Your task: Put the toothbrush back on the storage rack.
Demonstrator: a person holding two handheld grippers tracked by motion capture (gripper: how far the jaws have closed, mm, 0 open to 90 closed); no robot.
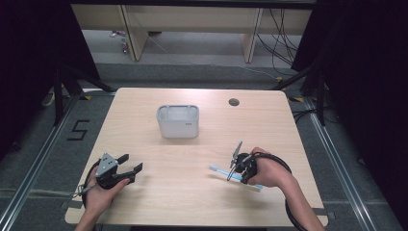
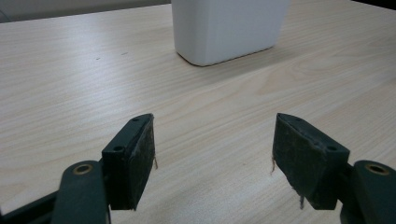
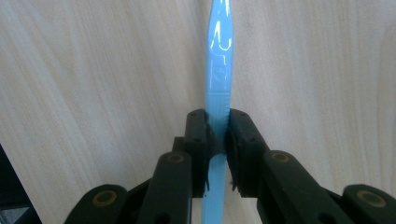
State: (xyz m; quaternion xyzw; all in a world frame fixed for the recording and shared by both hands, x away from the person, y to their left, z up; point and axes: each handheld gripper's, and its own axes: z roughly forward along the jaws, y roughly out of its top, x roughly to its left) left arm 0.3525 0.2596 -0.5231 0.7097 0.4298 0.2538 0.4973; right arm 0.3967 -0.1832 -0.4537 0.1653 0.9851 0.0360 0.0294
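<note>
Your right gripper point(image 3: 217, 140), near desk's front-right edge, has jaws clamped on blue toothbrush point(image 3: 218, 70); long axis runs fwd between jaws, flat to desk. Left gripper point(image 2: 212, 158) jaws wide, empty, front-left. White bin point(image 1: 178, 121) mid-desk, about equally far from both.

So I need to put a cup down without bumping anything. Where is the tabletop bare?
The widest bare patch is the near middle, between the left tool and the right tool, in front of the white container. Both far corners are also bare, apart from the cable hole far right. Avoid the near right, where the blue toothbrush is gripped low over the table.
</note>
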